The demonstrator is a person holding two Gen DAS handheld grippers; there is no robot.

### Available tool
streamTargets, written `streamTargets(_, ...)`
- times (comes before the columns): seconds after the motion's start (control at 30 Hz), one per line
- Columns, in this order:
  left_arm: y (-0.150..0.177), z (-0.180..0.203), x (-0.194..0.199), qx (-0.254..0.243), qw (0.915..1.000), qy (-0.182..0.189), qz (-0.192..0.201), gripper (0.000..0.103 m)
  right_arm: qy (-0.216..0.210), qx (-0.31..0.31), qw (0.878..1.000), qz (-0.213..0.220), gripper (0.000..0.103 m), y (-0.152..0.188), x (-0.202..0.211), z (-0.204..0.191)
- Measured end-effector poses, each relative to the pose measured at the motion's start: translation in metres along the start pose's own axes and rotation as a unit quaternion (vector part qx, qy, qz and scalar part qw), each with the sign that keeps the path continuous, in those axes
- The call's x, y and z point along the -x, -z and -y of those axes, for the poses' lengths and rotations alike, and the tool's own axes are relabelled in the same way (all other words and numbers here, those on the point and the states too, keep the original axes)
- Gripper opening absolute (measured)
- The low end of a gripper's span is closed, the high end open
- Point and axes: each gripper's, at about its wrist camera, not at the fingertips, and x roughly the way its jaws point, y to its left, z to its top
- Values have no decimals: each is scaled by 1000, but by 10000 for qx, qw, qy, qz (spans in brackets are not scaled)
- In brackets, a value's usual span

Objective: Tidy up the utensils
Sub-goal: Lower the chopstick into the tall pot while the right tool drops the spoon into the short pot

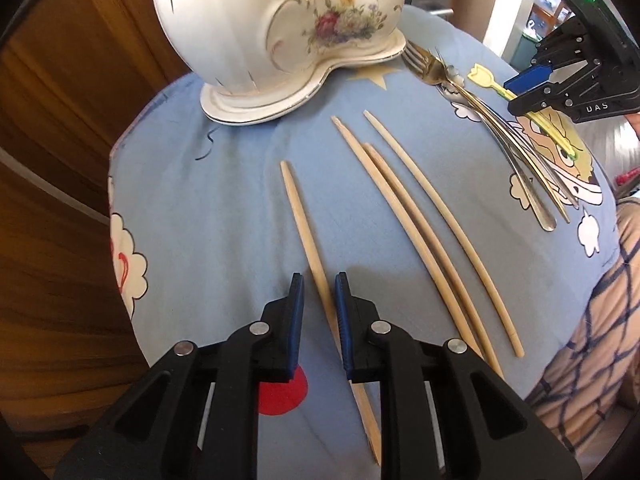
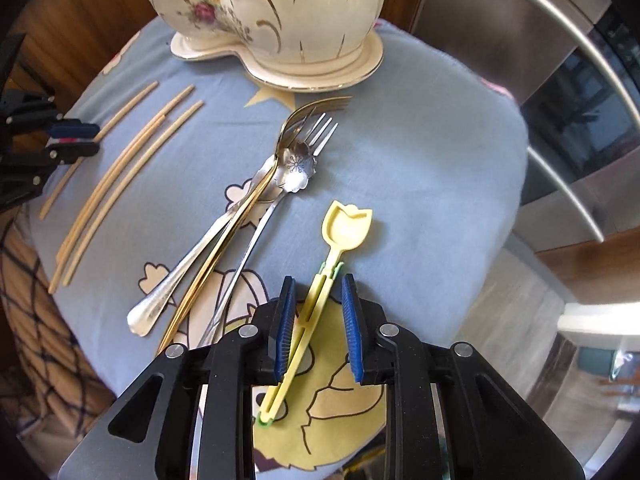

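Left tool (image 1: 319, 282) over the bench, pads slightly apart, straddling a single pale wooden chopstick (image 1: 306, 236) that lies flat on the blue cartoon-print cloth (image 1: 224, 208) — gap visible each side, no grip. Three more pale wooden chopsticks (image 1: 424, 232) close together just right of it, roughly parallel. Right tool (image 2: 319, 292) pointing down, pads narrowly parted around the handle of a yellow plastic tulip-shaped spoon (image 2: 347, 226); handle angled, near the left pad — contact not certain, spoon lying on the cloth. Bundle of metal cutlery — silver and gold forks and spoons (image 2: 256, 200) — heaped left of the yellow spoon. White floral porcelain jar with gold trim (image 2: 276, 12) at the far edge of the cloth.
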Motion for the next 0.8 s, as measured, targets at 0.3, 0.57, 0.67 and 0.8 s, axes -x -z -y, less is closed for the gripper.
streamTargets(0.3, 10, -21, 5, 147, 9995, 167, 213, 5, -193, -196, 9994, 200, 11, 1, 2, 6)
streamTargets(0.57, 36, -59, 58, 1164, 9784, 182, 1697, 5, -393, -783, 9814, 1707, 11, 11, 53, 30)
streamTargets(0.67, 35, -68, 83, 1445, 9616, 201, 2326, 5, -593, -1051, 9594, 2549, 11, 18, 78, 32)
streamTargets(0.8, 20, -65, 115, 1828, 9293, 294, 3195, 5, -809, -1315, 9229, 3527, 11, 21, 99, 26)
